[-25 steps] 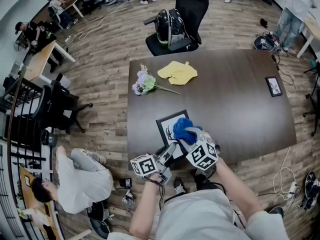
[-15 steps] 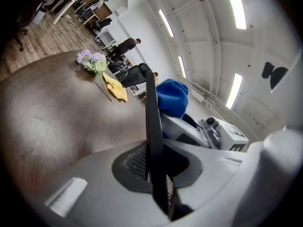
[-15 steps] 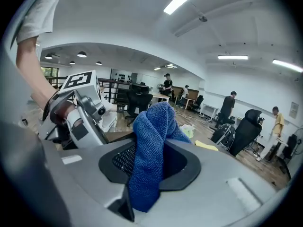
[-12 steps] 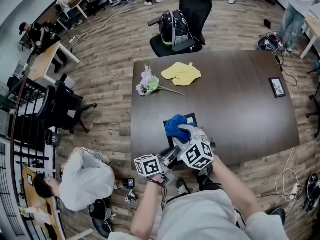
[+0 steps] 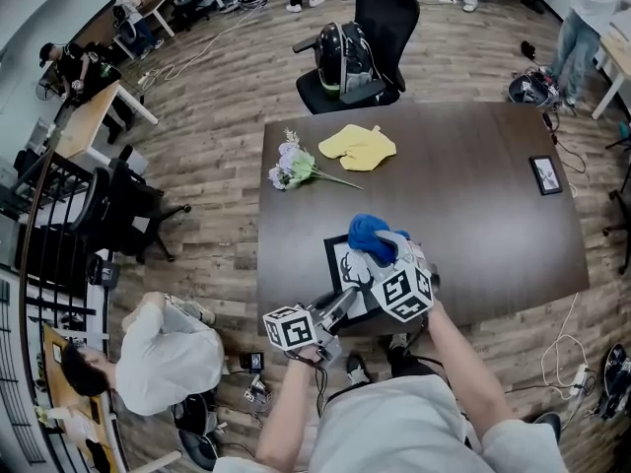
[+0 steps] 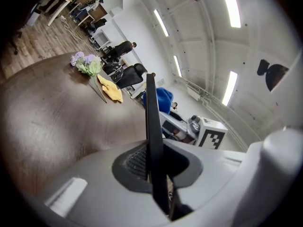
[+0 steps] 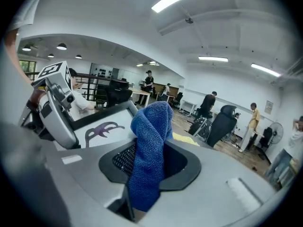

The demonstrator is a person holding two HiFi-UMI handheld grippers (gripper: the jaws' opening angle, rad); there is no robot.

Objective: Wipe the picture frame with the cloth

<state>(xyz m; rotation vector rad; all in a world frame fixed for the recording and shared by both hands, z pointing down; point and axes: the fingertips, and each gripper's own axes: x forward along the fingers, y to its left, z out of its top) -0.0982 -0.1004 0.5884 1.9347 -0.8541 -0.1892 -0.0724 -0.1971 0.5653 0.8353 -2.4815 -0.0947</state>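
Left gripper (image 5: 340, 304) and right gripper (image 5: 383, 256) are grey with marker cubes (image 5: 286, 327), the shirt (image 5: 394, 427) pale.

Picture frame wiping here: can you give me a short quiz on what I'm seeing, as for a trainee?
1. True or false: the left gripper is clamped on the edge of the picture frame.
2. The cloth held in the right gripper is: A yellow, B blue, C white.
3. What lies beside the yellow cloth on the table?
Key: 1 true; 2 B; 3 a bunch of flowers.
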